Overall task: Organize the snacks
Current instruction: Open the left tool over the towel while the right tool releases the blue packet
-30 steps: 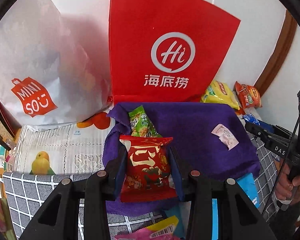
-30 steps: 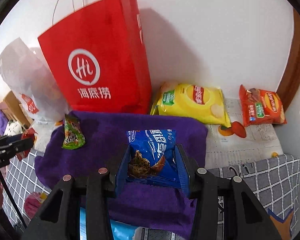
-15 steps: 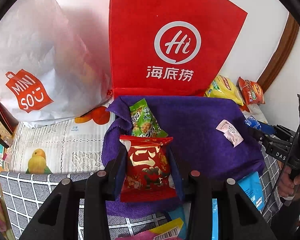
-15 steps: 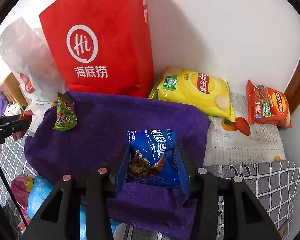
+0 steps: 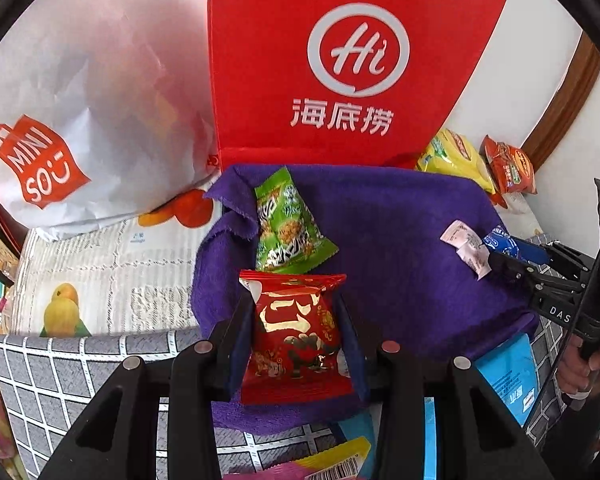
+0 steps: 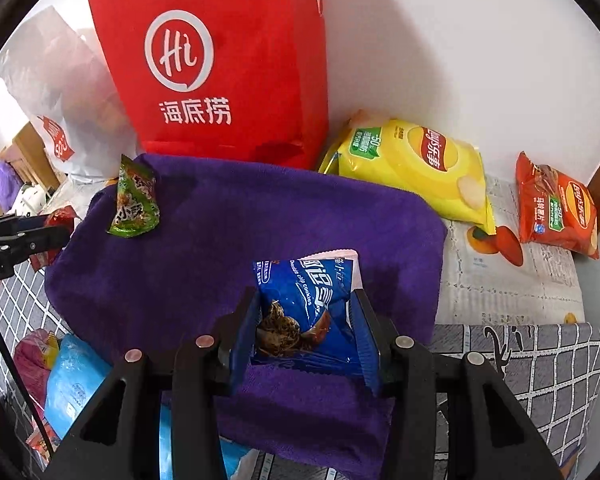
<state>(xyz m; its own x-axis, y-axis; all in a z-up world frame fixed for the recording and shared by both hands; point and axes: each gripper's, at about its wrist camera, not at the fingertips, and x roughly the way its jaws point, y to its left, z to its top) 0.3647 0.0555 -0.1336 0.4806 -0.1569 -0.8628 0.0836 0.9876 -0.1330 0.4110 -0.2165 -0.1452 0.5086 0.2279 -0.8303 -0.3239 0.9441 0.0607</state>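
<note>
My left gripper (image 5: pixel 294 300) is shut on a red snack packet (image 5: pixel 296 332), held over the near left edge of a purple towel (image 5: pixel 400 248). A green snack packet (image 5: pixel 288 228) lies on the towel just beyond it. My right gripper (image 6: pixel 306 300) is shut on a blue chocolate chip cookie packet (image 6: pixel 306 312), held over the near part of the towel (image 6: pixel 240 240). The green packet (image 6: pixel 134 200) lies at the towel's far left corner in the right wrist view. A small white-pink packet (image 5: pixel 466 246) shows by the right gripper's tip in the left wrist view.
A red paper bag (image 5: pixel 340 60) and a white Miniso bag (image 5: pixel 68 112) stand against the wall behind the towel. A yellow chips bag (image 6: pixel 416 164) and an orange chips bag (image 6: pixel 560 208) lie at the right. Blue (image 6: pixel 74 384) and pink (image 6: pixel 36 356) packets lie near the front.
Both grippers have moved forward toward the bags with their packets still held. The green packet and the red bag look closer in both views.
</note>
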